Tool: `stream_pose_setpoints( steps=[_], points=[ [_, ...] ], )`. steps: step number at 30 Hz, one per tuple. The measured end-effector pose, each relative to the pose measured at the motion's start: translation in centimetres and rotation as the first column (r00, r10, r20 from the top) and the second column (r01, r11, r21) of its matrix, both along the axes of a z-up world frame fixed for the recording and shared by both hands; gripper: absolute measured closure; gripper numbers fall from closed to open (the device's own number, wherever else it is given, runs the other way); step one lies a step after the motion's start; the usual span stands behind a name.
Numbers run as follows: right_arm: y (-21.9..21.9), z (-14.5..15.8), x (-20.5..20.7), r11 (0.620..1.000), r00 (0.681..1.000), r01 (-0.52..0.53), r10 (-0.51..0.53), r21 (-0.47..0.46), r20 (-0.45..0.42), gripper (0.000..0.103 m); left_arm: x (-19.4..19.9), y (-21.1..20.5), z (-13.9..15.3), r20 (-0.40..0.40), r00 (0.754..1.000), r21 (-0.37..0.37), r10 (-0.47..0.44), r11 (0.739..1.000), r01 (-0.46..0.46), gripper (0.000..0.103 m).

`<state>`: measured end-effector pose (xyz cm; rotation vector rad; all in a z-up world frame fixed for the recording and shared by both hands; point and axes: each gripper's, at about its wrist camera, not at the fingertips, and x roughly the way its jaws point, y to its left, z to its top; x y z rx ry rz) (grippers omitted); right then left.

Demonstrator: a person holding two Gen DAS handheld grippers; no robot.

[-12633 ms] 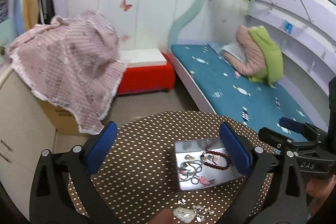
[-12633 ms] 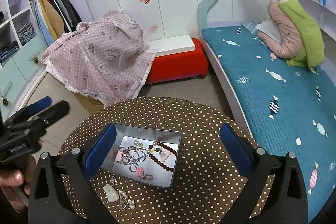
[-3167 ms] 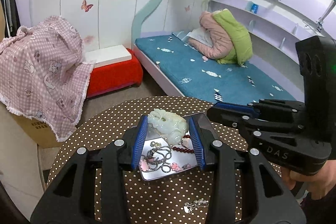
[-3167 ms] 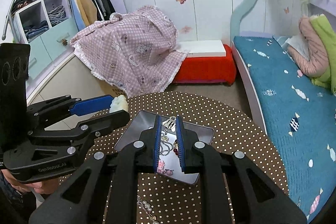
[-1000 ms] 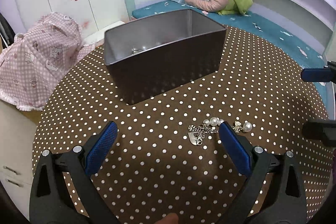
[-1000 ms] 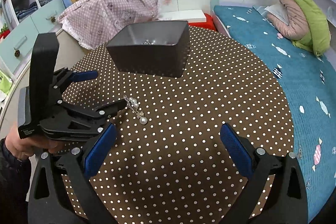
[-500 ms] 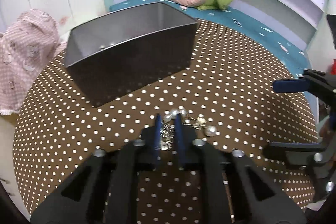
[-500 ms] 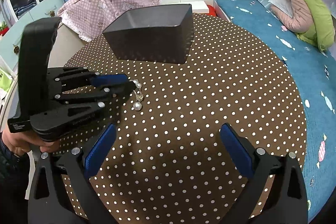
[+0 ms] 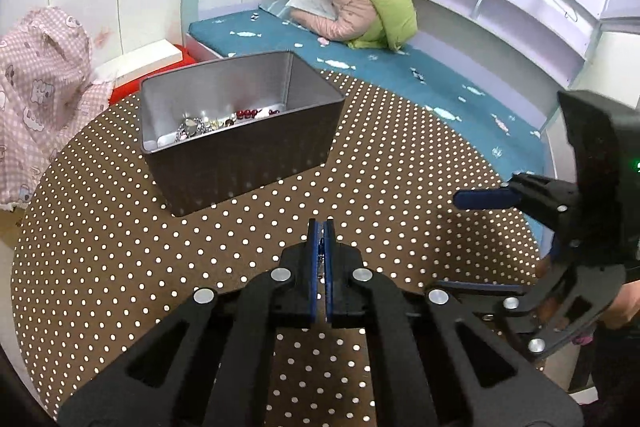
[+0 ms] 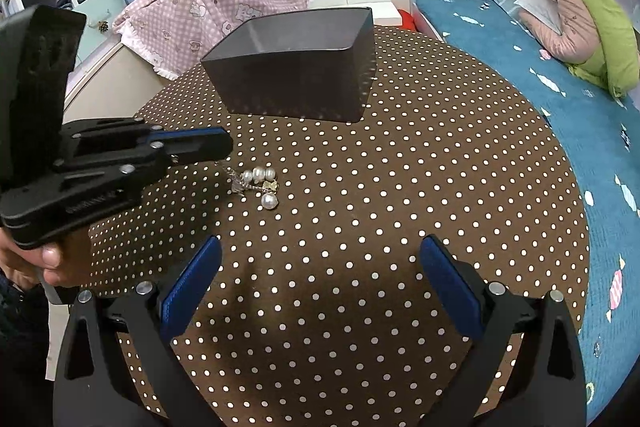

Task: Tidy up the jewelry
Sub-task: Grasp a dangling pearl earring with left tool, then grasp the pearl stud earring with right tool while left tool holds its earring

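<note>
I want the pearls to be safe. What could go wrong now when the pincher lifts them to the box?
The left gripper pinches only a thin bit of the pearl piece; the pearls dangle free, so it could slip out. The dangling end might also catch on the box wall instead of clearing it. And the round table has no rim, so dropped pearls could roll off.

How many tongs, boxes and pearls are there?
Tongs: 2 (left tongs, right tongs)
Box: 1
Pearls: 4
Total: 7
</note>
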<state>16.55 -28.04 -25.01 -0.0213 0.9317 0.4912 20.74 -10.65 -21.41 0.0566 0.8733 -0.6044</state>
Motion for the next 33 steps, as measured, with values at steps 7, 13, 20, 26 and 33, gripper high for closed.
stream_pose_setpoints(
  steps=[7,13,20,26,33],
  points=[
    [0.5,0.1,-0.2,1.000,1.000,-0.013,0.013,-0.002,0.003,0.007,-1.4,1.3,2.9,0.020,1.000,-0.092,-0.012,0.996,0.014,0.101],
    [1.2,0.0,-0.4,0.999,0.999,-0.033,0.033,0.001,0.002,0.007,-1.7,1.2,5.9,0.063,0.998,-0.138,-0.029,0.990,0.038,0.101],
    [1.8,-0.1,-0.3,0.999,0.999,-0.053,0.053,0.008,0.005,0.007,-2.0,2.0,7.1,0.075,0.997,-0.152,-0.004,0.988,0.015,0.101],
    [3.0,-0.3,0.3,0.994,0.997,-0.082,0.081,0.072,0.011,0.007,-2.3,2.7,6.8,0.047,0.999,-0.163,0.013,0.987,-0.005,0.101],
    [6.3,-1.6,1.0,0.983,0.988,-0.157,0.157,0.095,0.007,0.021,-2.9,3.3,7.5,0.060,0.998,-0.169,0.029,0.985,-0.018,0.101]
  ],
)
